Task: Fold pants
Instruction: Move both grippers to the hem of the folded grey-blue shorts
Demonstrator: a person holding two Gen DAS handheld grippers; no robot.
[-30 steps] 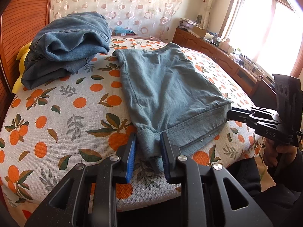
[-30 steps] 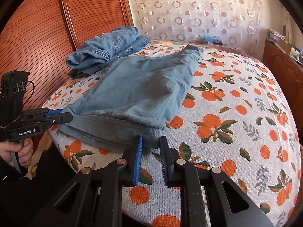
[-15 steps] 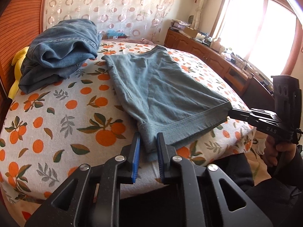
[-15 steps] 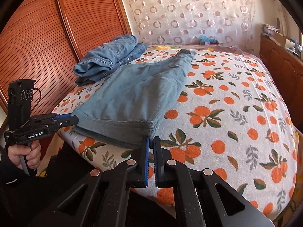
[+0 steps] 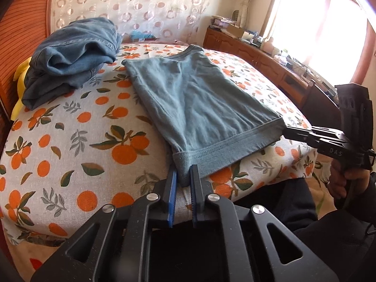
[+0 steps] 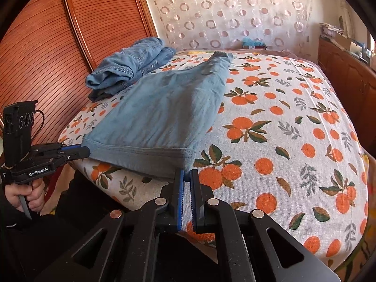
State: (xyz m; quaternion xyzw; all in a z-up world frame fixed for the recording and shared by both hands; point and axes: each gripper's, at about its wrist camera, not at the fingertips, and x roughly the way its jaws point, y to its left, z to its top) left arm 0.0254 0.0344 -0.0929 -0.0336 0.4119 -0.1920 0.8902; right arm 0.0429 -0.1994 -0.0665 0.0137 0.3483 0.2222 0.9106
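Observation:
Blue-grey pants [image 5: 199, 108] lie flat on the orange-print bed [image 5: 70, 141], waistband at the near edge; they also show in the right wrist view [image 6: 164, 108]. My left gripper [image 5: 183, 176] is shut on the waistband's left corner. My right gripper [image 6: 187, 176] is shut on the waistband's right corner. Each gripper shows in the other's view, the right gripper [image 5: 285, 132] at one waistband end, the left gripper [image 6: 85, 151] at the other. The waistband is stretched straight between them.
A pile of folded blue jeans [image 5: 70, 56] sits at the far left by the wooden headboard [image 6: 47, 47], over something yellow [image 5: 20, 94]. A wooden cabinet [image 5: 258, 56] with clutter runs under the window on the right. A patterned curtain hangs behind.
Both grippers closed onto the waistband corners and pulled back toward the bed's near edge, drawing the waistband taut and straight.

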